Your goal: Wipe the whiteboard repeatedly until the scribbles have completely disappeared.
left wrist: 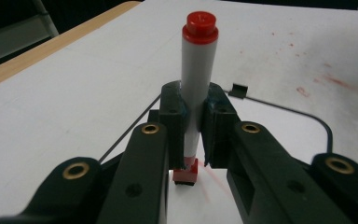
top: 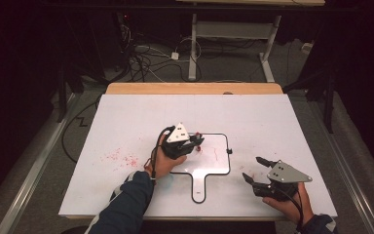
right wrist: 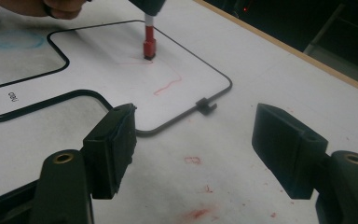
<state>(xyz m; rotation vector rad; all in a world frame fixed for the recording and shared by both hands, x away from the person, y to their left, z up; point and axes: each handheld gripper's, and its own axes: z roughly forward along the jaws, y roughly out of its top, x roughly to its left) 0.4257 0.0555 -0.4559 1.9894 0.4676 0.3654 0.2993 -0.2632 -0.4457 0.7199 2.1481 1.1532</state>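
Your left gripper (left wrist: 193,135) is clamped on the white marker with a red cap (left wrist: 196,70), which stands upright between the pads, its red tip down on the white paddle-shaped board with a black rim (top: 222,168) just below the jaws. Your right gripper (top: 253,169) holds nothing, its jaws spread wide, well apart from the marker, the board's corner ahead of them.

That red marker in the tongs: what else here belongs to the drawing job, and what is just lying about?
In use:
- red marker, tip down on the board
- small whiteboard with black rim
- left tongs, clamped on the marker

Lying about:
- right tongs, open, empty
- red smudges on the table
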